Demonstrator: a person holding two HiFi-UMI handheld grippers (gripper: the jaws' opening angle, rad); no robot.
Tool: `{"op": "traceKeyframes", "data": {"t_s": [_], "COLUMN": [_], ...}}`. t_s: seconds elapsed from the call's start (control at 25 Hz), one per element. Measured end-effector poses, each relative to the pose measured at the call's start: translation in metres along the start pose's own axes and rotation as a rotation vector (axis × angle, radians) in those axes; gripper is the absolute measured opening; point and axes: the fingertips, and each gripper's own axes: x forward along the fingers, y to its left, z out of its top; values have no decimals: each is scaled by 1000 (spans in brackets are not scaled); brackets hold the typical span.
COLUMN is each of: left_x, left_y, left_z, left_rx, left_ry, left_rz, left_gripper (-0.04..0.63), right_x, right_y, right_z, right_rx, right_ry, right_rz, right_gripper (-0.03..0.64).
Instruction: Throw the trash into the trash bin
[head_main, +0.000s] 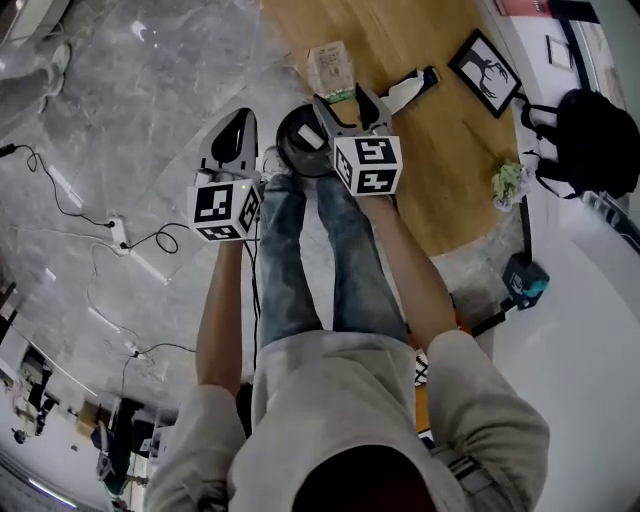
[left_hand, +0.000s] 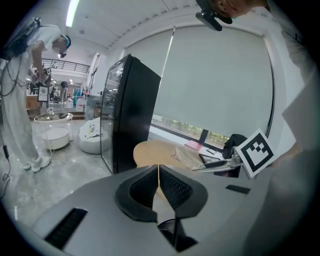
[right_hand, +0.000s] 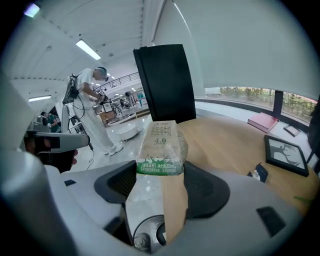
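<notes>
Milk carton (right_hand: 162, 147) is clamped in my right tool (right_hand: 160, 176), its long axis running out past the jaw tips. I judge the trash bin (head_main: 285, 148) lies just below and slightly nearer me. My left tool (left_hand: 159, 181), jaws together on nothing, hangs beside it.

Both arms reach forward and down, the forearms bare below pale sleeves. The left claw (head_main: 238, 120) hangs just left of the trash bin (head_main: 285, 150); its jaws are pressed together with nothing between them. The right claw (head_main: 345, 98) is held over the bin's far rim. Its jaws are clamped on the green-banded end of a milk carton (head_main: 330, 66), which sticks out beyond the bin.
</notes>
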Motion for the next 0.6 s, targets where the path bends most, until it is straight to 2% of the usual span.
{"op": "traceKeyframes", "data": {"t_s": [0.24, 0.6], "left_x": [-12, -7], "left_y": [6, -6], "left_z": [-22, -61], "left_rx": [-37, -79], "left_ry": [14, 61], "left_rz": [31, 6], "left_gripper": [23, 23], "right_x": [-4, -19], "right_y": [17, 28], "right_z": [-29, -88], "right_rx": [-36, -46], "right_ry": [65, 167], "right_rz": [35, 53], "right_gripper": [308, 308]}}
